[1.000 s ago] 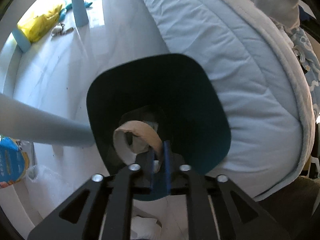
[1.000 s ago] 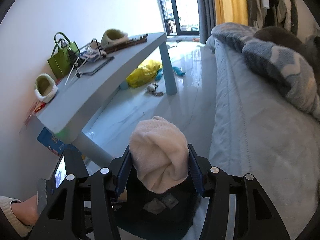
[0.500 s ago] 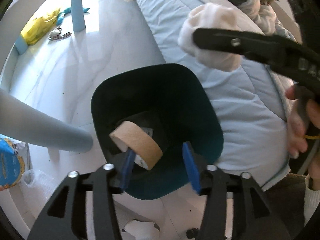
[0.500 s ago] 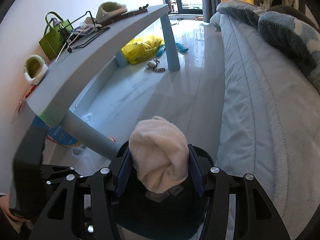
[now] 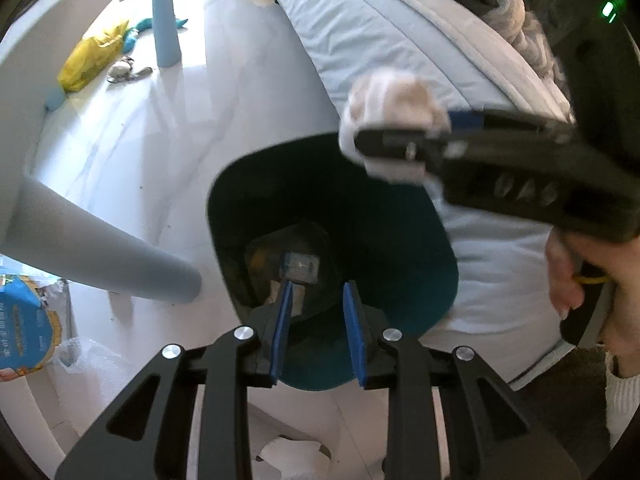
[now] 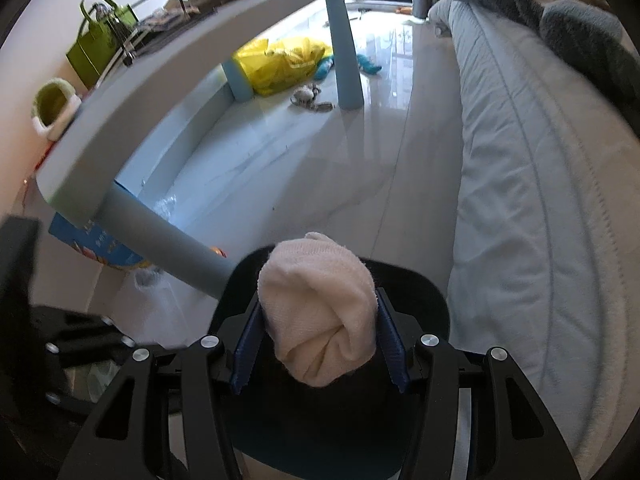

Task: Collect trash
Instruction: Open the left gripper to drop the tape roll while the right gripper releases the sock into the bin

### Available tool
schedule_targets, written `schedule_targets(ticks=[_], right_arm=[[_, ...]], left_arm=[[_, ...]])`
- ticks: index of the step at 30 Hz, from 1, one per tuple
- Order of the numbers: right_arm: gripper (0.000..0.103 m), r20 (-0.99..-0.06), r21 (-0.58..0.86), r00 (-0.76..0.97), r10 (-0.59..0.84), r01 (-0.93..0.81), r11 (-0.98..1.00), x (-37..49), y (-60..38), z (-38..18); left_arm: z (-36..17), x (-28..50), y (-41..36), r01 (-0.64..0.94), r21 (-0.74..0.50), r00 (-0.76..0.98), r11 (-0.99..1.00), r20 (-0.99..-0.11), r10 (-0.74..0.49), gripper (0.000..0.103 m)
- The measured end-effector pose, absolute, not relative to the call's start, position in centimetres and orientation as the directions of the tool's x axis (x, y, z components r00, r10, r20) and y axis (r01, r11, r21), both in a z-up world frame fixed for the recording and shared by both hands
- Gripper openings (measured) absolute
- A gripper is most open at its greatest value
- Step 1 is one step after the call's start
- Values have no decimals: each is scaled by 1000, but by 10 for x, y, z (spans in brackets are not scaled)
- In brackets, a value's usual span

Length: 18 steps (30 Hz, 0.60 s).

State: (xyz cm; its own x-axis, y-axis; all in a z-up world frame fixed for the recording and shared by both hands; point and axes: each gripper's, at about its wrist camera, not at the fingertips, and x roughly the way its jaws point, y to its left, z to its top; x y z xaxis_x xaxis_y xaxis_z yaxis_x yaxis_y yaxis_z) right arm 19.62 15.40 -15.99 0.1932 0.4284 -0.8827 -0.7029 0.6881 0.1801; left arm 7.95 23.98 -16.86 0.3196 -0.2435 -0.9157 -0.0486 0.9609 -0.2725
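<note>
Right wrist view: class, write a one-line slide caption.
Right claw grips a rolled cream cloth above the dark teal bin, beside the bed.

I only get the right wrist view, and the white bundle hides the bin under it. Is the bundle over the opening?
Observer: In the left wrist view the white bundle in the right claw overlaps the far rim of the bin, not its middle.
Operator: Is the left claw in the way?
Observer: The left claw is open and empty, at the near rim.
Operator: Any trash outside?
Observer: Yes, crumpled white paper lies on the floor below the left claw.
</note>
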Motion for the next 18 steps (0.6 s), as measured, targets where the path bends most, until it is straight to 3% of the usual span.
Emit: schedule_targets(ticks=[7, 18], right_arm=[[54, -915, 186, 134, 380, -696, 694, 193, 160, -188], [54, -952, 150, 85, 294, -707, 691, 181, 166, -224]], left_arm=[[-142, 75, 250, -56, -237, 408, 970, -892, -194, 38], [-96, 71, 258, -57, -201, 550, 978, -824, -137, 44]])
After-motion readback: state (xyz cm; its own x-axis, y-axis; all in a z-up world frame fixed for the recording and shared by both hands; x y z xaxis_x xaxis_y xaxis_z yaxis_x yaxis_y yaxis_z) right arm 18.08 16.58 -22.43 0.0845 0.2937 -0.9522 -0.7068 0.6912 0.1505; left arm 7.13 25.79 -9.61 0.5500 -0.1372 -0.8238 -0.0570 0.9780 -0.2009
